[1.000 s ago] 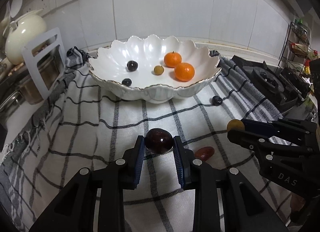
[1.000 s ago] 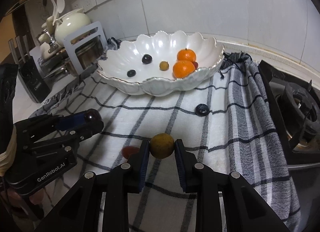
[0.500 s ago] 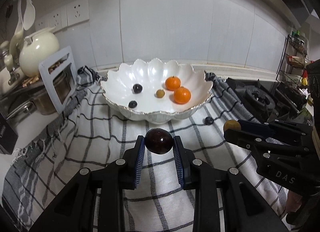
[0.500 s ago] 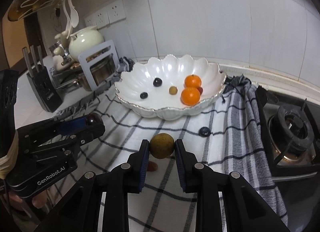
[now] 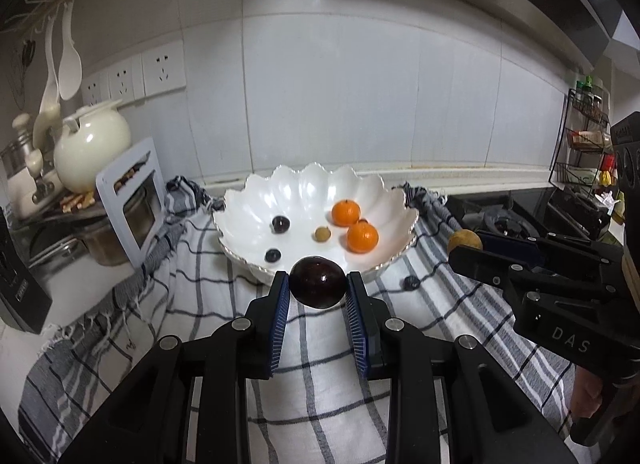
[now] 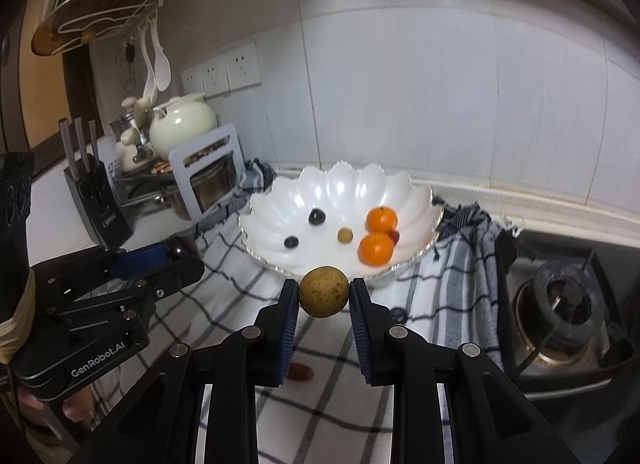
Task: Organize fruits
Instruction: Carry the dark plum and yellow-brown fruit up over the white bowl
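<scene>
Left claw [image 5: 318, 290]: tilted downward toward the scalloped white bowl [image 5: 256, 199], jaws narrow and clamped on a dark plum [image 5: 318, 282], blue pads pressing both its sides. Plum is held in the air above the checked cloth [image 5: 200, 304], just in front of the bowl's near rim.

Right claw [image 6: 324, 294]: same downward tilt, jaws narrow, gripping a round tan-brown fruit [image 6: 324, 291] clear of the cloth, also just short of the bowl. The two claws sit side by side, apart.

Bowl stands on the cloth toward the bench's back edge, near the tiled wall. Inside: two oranges [image 5: 362, 236], a small tan fruit [image 5: 322, 234], two dark berries [image 5: 280, 223].

On the cloth: one dark berry [image 5: 411, 283] right of the bowl; a small red fruit [image 6: 301, 372] beneath the right claw.
</scene>
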The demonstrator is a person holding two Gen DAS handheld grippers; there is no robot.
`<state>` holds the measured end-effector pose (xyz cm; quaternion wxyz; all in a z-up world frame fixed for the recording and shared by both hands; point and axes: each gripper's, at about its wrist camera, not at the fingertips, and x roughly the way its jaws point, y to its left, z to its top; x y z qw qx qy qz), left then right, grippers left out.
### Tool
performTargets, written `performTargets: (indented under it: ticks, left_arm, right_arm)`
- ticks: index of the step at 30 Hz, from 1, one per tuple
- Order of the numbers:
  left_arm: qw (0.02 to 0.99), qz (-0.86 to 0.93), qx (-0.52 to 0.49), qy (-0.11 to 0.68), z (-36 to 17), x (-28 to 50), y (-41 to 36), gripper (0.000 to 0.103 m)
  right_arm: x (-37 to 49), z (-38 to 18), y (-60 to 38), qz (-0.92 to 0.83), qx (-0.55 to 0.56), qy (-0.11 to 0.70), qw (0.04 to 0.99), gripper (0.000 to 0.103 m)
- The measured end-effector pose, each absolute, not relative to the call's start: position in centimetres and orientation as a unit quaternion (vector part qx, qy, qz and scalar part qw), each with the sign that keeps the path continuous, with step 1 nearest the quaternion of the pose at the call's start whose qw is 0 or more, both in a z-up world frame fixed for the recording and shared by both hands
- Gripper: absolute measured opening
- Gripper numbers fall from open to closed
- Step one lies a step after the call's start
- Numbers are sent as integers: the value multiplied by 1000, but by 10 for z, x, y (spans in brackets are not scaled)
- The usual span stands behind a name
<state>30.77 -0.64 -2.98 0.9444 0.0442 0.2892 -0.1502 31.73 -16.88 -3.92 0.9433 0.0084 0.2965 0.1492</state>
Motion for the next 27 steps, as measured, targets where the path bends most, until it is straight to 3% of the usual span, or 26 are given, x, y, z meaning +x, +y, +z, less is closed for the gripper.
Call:
performTargets:
  ticks: [27]
  left_arm:
    - [954,-129,36,268,-15,379,-8,29]
  right_arm:
    - [382,-18,-163,143,-22,262,954,28]
